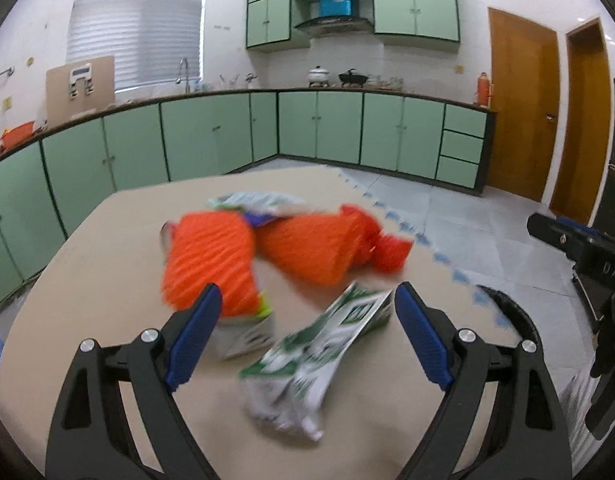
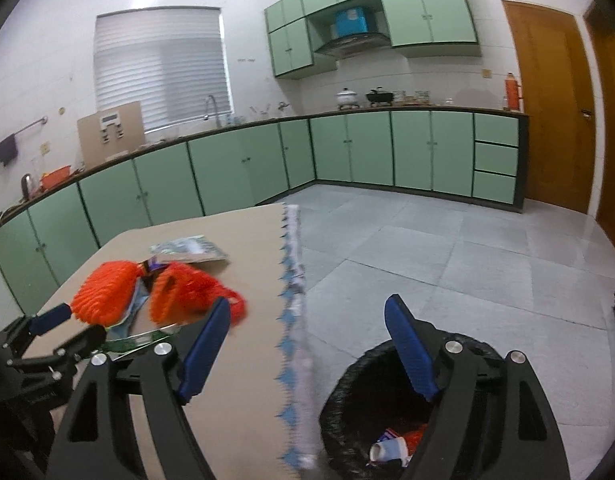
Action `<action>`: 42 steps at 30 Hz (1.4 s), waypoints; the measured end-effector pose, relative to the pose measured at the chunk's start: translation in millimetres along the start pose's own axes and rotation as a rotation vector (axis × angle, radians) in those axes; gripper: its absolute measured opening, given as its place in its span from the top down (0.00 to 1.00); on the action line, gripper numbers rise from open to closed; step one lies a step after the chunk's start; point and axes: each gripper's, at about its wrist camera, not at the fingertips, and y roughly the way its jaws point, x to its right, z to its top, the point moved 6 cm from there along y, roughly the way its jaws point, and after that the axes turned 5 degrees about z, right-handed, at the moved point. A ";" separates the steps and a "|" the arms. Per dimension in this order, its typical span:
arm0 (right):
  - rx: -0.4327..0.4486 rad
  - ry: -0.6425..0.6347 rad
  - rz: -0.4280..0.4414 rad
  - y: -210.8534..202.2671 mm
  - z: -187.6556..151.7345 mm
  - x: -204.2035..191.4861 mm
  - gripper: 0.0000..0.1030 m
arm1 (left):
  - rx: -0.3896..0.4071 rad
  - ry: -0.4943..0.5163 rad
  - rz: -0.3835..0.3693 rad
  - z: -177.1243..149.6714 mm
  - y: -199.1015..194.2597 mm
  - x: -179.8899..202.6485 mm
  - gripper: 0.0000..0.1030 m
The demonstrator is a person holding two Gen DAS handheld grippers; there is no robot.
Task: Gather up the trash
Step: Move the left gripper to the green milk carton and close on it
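- The trash bin (image 2: 347,408), round and lined with a crinkled black bag, stands on the grey tiled floor just beside the table (image 2: 227,360) edge; inside lie a crumpled white paper cup (image 2: 387,449), a bit of orange netting and a scrap of printed wrapper.
- The table has a flat tan top with a blue and white zigzag trim (image 2: 291,320) along the edge nearest the bin.
- Farther from the bin, on the tabletop, two ribbed orange foam nets (image 1: 211,260) lie side by side, soft and tube-shaped, over crumpled wrappers.
- A crushed green and white carton (image 1: 307,360) lies on the table, nearer the bin than the nets.
- The left gripper (image 1: 307,340) hangs over the table with blue pads spread wide, the carton below and between them, not pinched.
- The right gripper (image 2: 307,352) hangs above the bin rim, fingers wide apart, holding nothing.
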 end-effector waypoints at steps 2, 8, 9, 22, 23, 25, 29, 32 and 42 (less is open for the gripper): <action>-0.004 -0.010 0.009 1.5 -4.8 -11.5 0.24 | -0.006 0.001 0.008 -6.9 -1.1 -5.9 0.17; -0.038 -0.036 0.021 8.1 -19.4 -31.2 0.24 | -0.050 -0.020 0.006 -27.6 5.6 -15.3 0.17; -0.042 -0.040 0.022 8.8 -21.0 -33.3 0.24 | -0.061 -0.025 0.001 -30.5 7.9 -16.3 0.17; -0.043 -0.048 -0.008 7.8 -20.0 -28.5 0.24 | -0.148 -0.036 -0.150 -48.4 12.6 11.6 0.32; -0.041 -0.047 -0.010 7.9 -19.4 -27.6 0.24 | -0.150 -0.032 -0.169 -48.8 12.0 18.3 0.32; -0.038 -0.041 -0.016 7.3 -17.8 -24.8 0.24 | -0.154 -0.024 -0.215 -47.7 9.5 29.8 0.34; -0.031 -0.029 -0.028 6.1 -15.6 -17.3 0.24 | -0.149 -0.016 -0.264 -44.0 4.7 43.9 0.34; -0.029 -0.020 -0.035 6.0 -14.7 -12.2 0.24 | -0.137 -0.020 -0.233 -40.7 5.3 41.9 0.32; -0.039 -0.016 -0.032 10.5 -18.9 -8.2 0.24 | -0.094 0.018 -0.157 -23.8 12.6 38.1 0.22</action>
